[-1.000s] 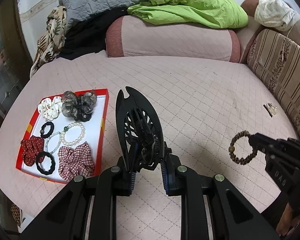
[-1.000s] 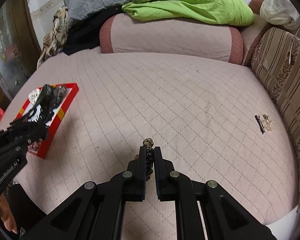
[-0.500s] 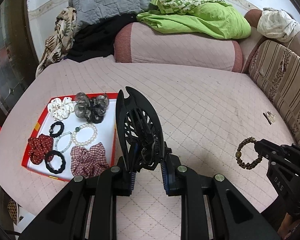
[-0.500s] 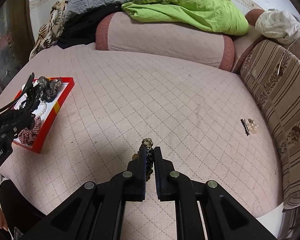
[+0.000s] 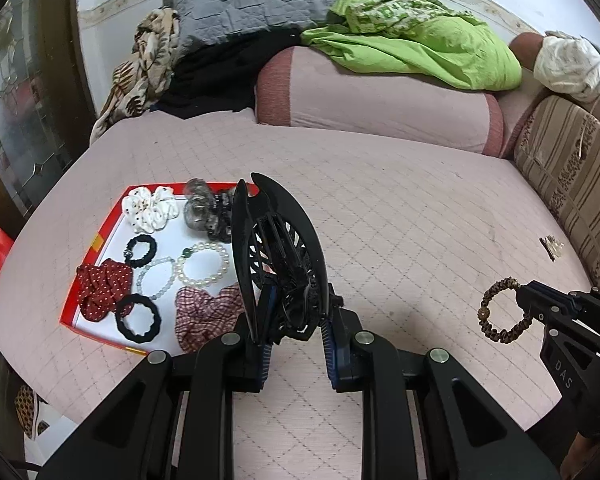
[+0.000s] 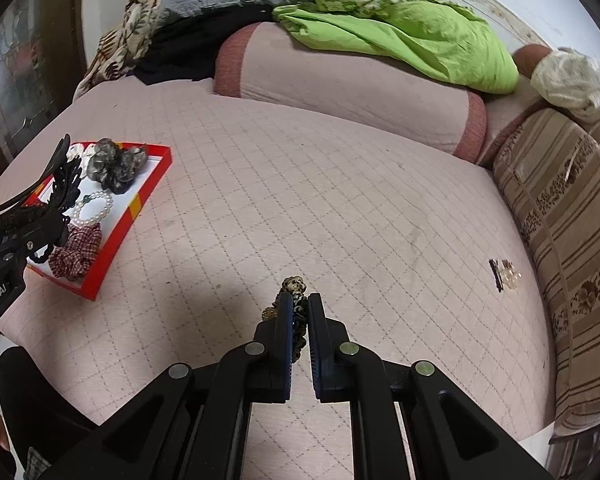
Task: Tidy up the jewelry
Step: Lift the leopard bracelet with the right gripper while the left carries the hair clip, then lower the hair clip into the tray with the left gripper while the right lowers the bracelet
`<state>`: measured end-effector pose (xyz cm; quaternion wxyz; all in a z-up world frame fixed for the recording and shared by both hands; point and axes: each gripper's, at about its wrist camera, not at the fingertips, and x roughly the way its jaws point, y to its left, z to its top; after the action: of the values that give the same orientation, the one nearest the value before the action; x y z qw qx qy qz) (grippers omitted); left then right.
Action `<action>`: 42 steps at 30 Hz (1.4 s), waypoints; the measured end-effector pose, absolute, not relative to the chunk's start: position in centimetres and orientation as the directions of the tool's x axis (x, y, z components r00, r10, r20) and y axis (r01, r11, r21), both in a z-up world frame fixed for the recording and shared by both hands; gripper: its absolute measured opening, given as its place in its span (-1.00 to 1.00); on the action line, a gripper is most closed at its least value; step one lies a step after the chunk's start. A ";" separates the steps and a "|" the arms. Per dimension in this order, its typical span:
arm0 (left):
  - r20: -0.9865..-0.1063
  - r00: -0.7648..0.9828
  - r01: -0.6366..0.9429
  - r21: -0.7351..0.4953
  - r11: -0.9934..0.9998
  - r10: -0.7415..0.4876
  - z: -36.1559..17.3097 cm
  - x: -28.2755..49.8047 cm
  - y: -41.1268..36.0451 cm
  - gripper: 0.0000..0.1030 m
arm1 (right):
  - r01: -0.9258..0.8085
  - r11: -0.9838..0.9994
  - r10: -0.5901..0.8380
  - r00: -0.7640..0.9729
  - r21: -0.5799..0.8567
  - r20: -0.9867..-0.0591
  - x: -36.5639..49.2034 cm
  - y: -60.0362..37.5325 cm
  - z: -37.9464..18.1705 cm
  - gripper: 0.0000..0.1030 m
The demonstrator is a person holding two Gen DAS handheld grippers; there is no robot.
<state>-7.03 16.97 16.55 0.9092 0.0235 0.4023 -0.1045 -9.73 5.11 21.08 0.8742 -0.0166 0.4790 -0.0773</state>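
Note:
My left gripper (image 5: 296,316) is shut on a large black claw hair clip (image 5: 284,248), which stands upright between the pads, above the right edge of a red-rimmed white tray (image 5: 100,240). In the right wrist view the same gripper (image 6: 40,226) and clip (image 6: 56,184) hang over the tray (image 6: 140,200) at the far left. My right gripper (image 6: 300,304) is shut on a leopard-print hair tie (image 6: 294,286), held above the pink quilt. From the left wrist view that tie (image 5: 500,316) dangles as a loop from the right gripper (image 5: 520,300).
The tray holds a white scrunchie (image 5: 150,208), a grey-black one (image 5: 204,212), a pearl bracelet (image 5: 204,264), black ties, a red dotted scrunchie (image 5: 100,288) and a plaid one (image 5: 204,312). A small hair pin (image 6: 504,274) lies near the striped cushion (image 6: 560,220). Bolster and bedding sit behind.
Both grippers have drifted across the bed with their loads still held. The tray now sits nearer the middle of both views, and the black clip overlaps its right edge.

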 end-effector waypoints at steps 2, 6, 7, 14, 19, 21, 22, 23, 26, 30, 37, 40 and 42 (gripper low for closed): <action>-0.737 0.655 0.200 -0.044 0.979 -0.167 16.5 -6.9 17.5 -0.60 | 0.104 0.988 -0.150 0.532 -0.112 -0.833 -9.4 5.7 21.3 -0.84; -0.738 0.656 0.181 -0.052 0.982 -0.160 16.4 -6.8 18.6 -0.60 | 0.083 0.989 -0.148 0.534 -0.123 -0.833 -8.7 6.8 21.5 -0.84; -0.738 0.656 0.176 -0.053 0.983 -0.157 16.3 -6.8 18.9 -0.60 | 0.080 0.989 -0.149 0.534 -0.126 -0.832 -8.6 7.1 21.5 -0.84; -0.748 0.650 0.136 -0.059 0.989 -0.134 15.6 -6.4 20.9 -0.60 | 0.030 0.989 -0.136 0.547 -0.143 -0.826 -7.3 9.3 22.1 -0.84; -0.755 0.646 0.094 -0.065 0.993 -0.111 15.2 -5.9 22.8 -0.60 | -0.006 0.989 -0.118 0.554 -0.146 -0.824 -6.4 10.6 22.3 -0.84; -0.756 0.646 0.081 -0.067 0.994 -0.104 15.1 -5.7 23.7 -0.60 | -0.020 0.991 -0.101 0.553 -0.135 -0.827 -5.9 11.1 22.4 -0.84; -0.757 0.645 0.075 -0.069 0.995 -0.101 15.1 -5.5 24.2 -0.60 | -0.027 0.991 -0.094 0.553 -0.130 -0.828 -5.7 11.3 22.4 -0.84; -0.758 0.645 0.067 -0.071 0.995 -0.097 15.2 -5.4 24.8 -0.60 | -0.037 0.992 -0.080 0.556 -0.121 -0.828 -5.4 11.6 22.4 -0.84; -0.760 0.647 0.039 -0.058 0.998 -0.069 15.2 -4.8 27.0 -0.60 | -0.093 0.995 0.018 0.575 -0.044 -0.818 -4.3 12.6 22.9 -0.83; -0.763 0.645 0.010 -0.043 0.999 -0.039 15.4 -3.6 30.2 -0.60 | -0.163 0.985 0.139 0.595 0.051 -0.792 -2.8 14.1 23.5 -0.83; -0.765 0.640 0.024 -0.068 0.997 -0.067 15.8 0.3 33.8 -0.60 | -0.257 0.955 0.277 0.592 0.149 -0.757 0.5 17.5 23.5 -0.84; -0.775 0.621 0.062 -0.095 0.994 -0.113 15.2 2.2 33.6 -0.60 | -0.272 0.945 0.309 0.571 0.180 -0.761 2.3 18.6 22.6 -0.83; -0.781 0.612 0.085 -0.093 0.992 -0.126 14.6 3.4 33.1 -0.60 | -0.277 0.939 0.330 0.556 0.204 -0.763 3.3 19.1 22.0 -0.83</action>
<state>3.43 33.12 14.64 0.8975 -0.0233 0.4365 -0.0587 3.29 19.06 21.96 0.8815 0.0300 0.4388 0.1721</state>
